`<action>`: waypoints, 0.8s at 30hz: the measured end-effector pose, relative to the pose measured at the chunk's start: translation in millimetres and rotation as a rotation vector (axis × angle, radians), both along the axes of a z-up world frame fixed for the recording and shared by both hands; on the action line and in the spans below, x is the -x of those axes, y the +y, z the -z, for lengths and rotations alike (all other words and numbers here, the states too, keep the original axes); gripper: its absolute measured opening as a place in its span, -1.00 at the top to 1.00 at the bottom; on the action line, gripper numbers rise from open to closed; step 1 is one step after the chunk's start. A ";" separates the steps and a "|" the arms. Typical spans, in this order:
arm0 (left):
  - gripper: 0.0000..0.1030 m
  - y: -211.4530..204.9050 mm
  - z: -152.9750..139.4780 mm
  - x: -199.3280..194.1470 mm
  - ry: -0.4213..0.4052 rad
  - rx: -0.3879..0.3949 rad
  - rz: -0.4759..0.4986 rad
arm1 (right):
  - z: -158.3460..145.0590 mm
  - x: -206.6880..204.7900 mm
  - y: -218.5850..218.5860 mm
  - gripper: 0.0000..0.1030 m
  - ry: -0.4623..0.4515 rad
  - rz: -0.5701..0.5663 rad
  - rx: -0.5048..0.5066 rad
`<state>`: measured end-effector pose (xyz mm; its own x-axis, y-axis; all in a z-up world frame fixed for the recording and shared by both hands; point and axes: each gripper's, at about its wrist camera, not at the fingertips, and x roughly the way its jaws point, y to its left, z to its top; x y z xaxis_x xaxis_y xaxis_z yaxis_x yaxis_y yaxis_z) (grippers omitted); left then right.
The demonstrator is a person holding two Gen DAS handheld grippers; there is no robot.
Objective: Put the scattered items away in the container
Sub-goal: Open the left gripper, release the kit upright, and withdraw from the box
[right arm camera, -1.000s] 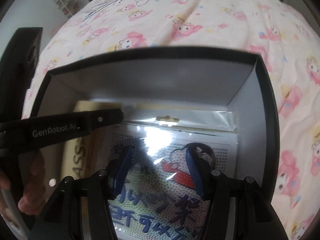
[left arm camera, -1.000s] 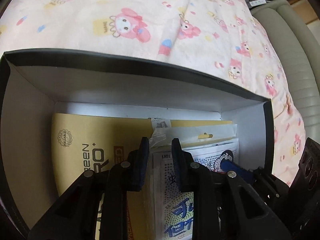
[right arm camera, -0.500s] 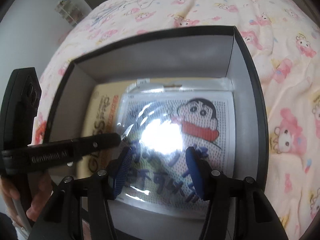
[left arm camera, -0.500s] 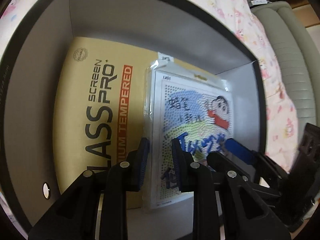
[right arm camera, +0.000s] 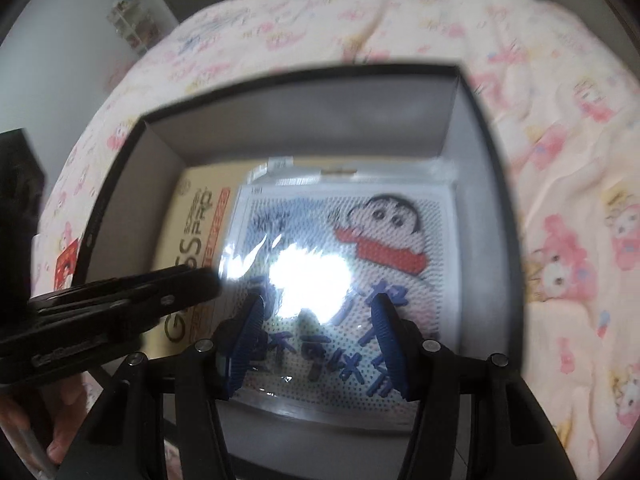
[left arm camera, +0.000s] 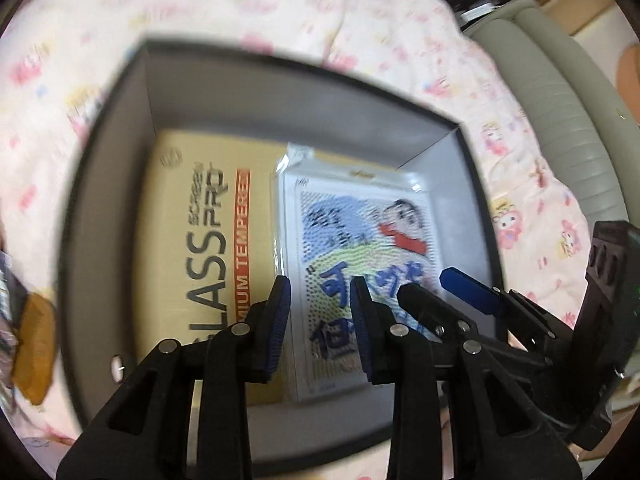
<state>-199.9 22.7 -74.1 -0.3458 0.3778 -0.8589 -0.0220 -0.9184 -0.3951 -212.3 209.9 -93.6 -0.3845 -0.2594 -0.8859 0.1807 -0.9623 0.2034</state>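
A black box with grey inner walls lies open on the bed. Inside it lie a yellow screen-protector package and, partly over its right side, a cartoon-print pack in clear wrap. My left gripper hovers above the box, jaws open and empty. My right gripper hovers above the cartoon pack, jaws open and empty. The right gripper's fingers show at the right in the left wrist view. The left gripper shows at the left in the right wrist view.
The box sits on a pink cartoon-print bedspread. A grey padded headboard runs along the right. An orange-brown item lies left of the box. A small red item lies on the bedspread left of the box.
Both grippers have risen and pulled back from inside the box, so the whole box now shows. The two packs stay lying in the box. Both grippers stay open.
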 end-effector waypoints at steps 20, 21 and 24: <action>0.39 -25.8 -110.5 -130.0 0.277 0.066 0.057 | -104.0 -128.1 -48.1 -0.04 0.289 0.037 0.033; 0.39 -31.4 -113.1 -135.6 0.281 0.065 0.055 | -106.8 -133.2 -53.6 -0.04 0.294 0.027 0.036; 0.39 -47.4 -118.0 -150.3 0.292 0.060 0.039 | -111.6 -146.5 -68.7 -0.04 0.296 0.006 0.061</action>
